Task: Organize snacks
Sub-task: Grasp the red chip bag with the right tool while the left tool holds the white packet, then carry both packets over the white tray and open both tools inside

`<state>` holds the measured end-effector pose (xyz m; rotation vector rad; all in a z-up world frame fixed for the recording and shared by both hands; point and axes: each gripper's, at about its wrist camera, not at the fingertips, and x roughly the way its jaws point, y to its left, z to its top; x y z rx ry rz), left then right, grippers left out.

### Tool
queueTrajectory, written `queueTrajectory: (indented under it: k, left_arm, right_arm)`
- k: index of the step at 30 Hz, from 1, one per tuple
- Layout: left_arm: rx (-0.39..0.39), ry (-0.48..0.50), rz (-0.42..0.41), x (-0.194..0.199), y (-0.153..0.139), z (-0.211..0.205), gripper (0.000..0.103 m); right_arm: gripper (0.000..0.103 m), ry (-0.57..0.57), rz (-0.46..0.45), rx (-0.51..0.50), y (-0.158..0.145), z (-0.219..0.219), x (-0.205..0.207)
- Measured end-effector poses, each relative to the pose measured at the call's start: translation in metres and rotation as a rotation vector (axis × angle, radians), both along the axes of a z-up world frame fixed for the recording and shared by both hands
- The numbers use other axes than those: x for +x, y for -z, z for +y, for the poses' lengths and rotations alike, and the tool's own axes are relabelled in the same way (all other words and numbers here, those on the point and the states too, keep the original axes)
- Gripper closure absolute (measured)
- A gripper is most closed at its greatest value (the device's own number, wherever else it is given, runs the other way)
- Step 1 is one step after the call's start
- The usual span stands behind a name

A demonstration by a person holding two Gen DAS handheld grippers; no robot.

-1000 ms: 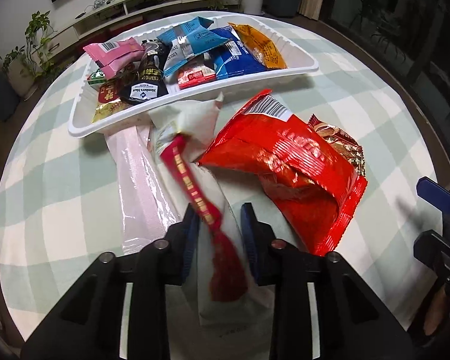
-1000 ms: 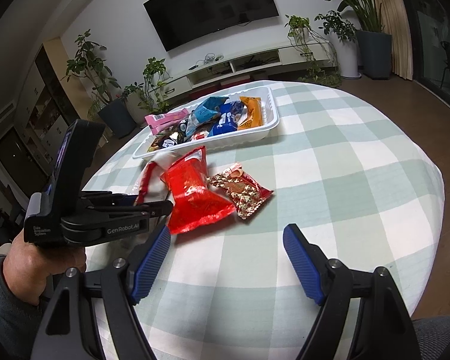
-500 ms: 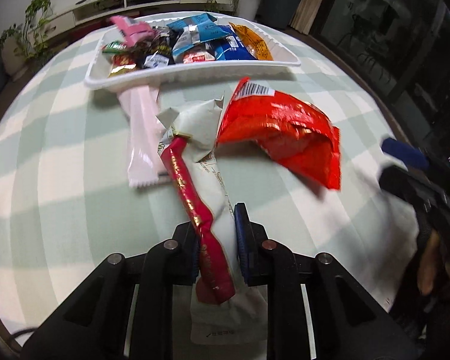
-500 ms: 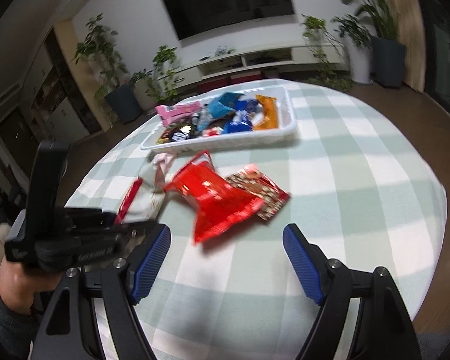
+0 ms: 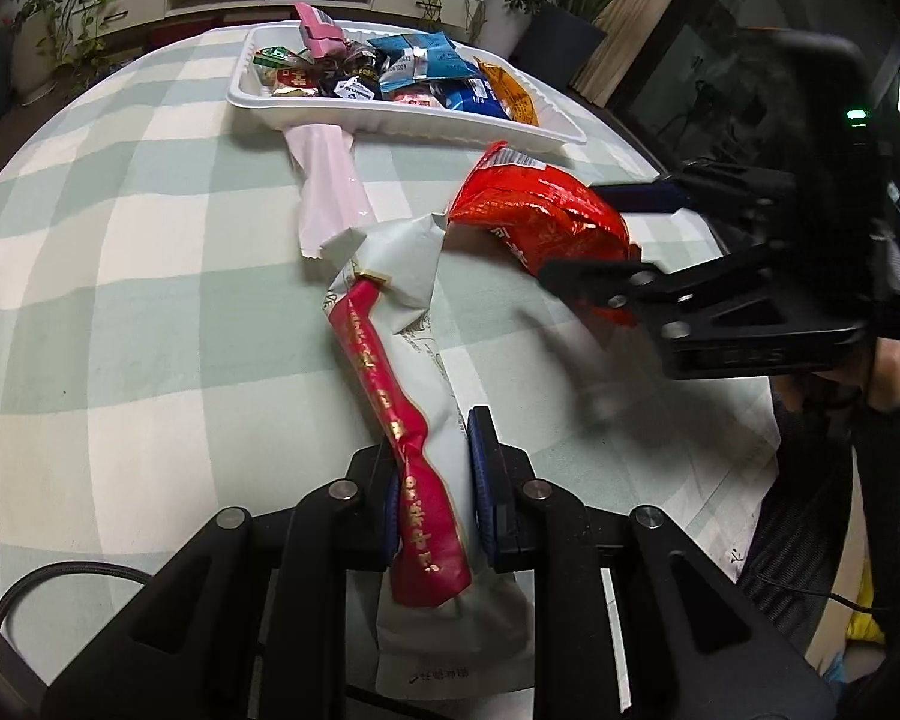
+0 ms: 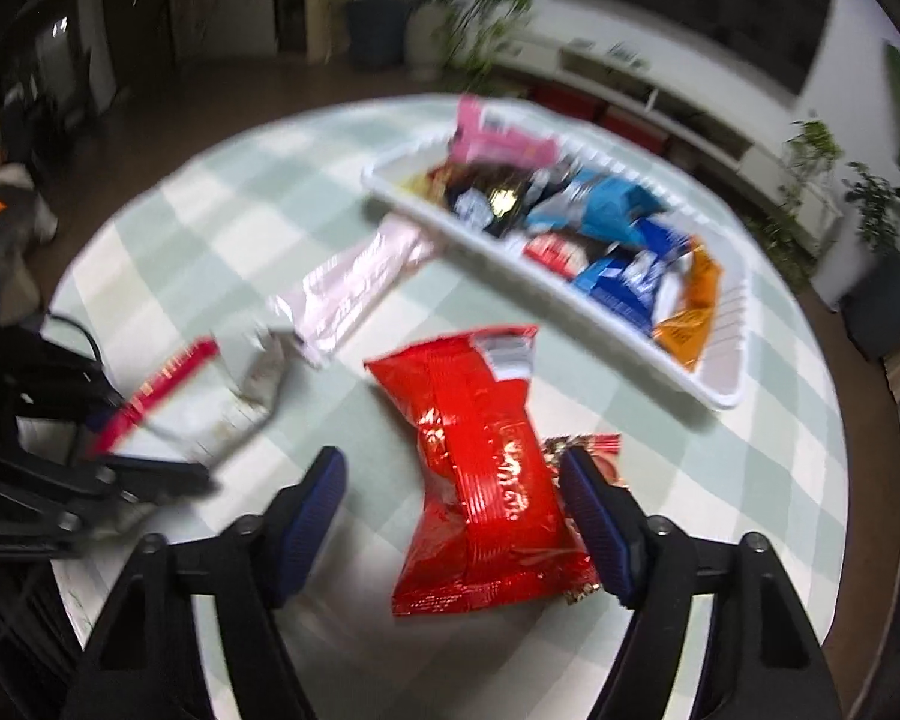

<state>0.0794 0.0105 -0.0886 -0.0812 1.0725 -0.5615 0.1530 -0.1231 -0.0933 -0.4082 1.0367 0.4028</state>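
My left gripper [image 5: 432, 480] is shut on a long white packet [image 5: 420, 372] with a red strip [image 5: 384, 372] along its top; it also shows blurred [image 6: 198, 408] in the right wrist view. My right gripper [image 6: 456, 480] straddles a red foil bag [image 6: 480, 450] on the table, jaws closing, with its left pad clear of the bag and the right pad close beside it. Seen from the left wrist, the right gripper [image 5: 606, 240] flanks the same bag [image 5: 540, 222]. A small brown patterned packet [image 6: 576, 450] peeks from under the bag. The white tray [image 5: 402, 126] holds several snacks.
A pale pink long packet [image 5: 330, 186] lies with one end under the tray's near rim [image 6: 558, 306]. The round table carries a green checked cloth [image 5: 120, 276]. A person's hand and sleeve [image 5: 894, 396] hold the right gripper. Potted plants and a low TV cabinet stand behind.
My left gripper has shut on the white and red packet. My right gripper rolled and swung over the red bag, which now lies between its narrowing jaws. Both hands shifted across the table.
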Motion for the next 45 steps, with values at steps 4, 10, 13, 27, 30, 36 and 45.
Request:
queueTrajectory:
  k: [4, 10, 13, 27, 30, 36, 45]
  left_arm:
    - [-0.011, -0.003, -0.002, -0.001, -0.001, 0.002, 0.085]
    - [-0.024, -0.01, -0.001, 0.003, 0.001, 0.003, 0.085]
    - [-0.027, -0.015, -0.001, 0.003, 0.0, 0.004, 0.085]
    - [-0.05, -0.026, 0.0, 0.002, 0.0, 0.006, 0.086]
    - [-0.065, -0.026, -0.003, 0.002, -0.002, 0.009, 0.086]
    - [-0.106, -0.019, -0.011, 0.0, -0.012, 0.011, 0.086]
    - [-0.168, -0.013, -0.054, 0.007, -0.045, 0.014, 0.086]
  right_arm:
    - [0.039, -0.028, 0.08, -0.036, 0.017, 0.005, 0.007]
    - [0.041, 0.039, 0.143, 0.042, 0.018, -0.003, 0.018]
    - [0.042, 0.073, 0.143, 0.044, 0.017, -0.002, 0.021]
    - [0.07, 0.158, 0.088, 0.134, 0.007, 0.001, -0.003]
    - [0.07, 0.179, 0.063, 0.202, -0.002, -0.003, -0.014]
    - [0.07, 0.217, 0.019, 0.335, -0.022, -0.017, -0.037]
    - [0.07, 0.322, -0.009, 0.488, -0.035, -0.059, -0.046]
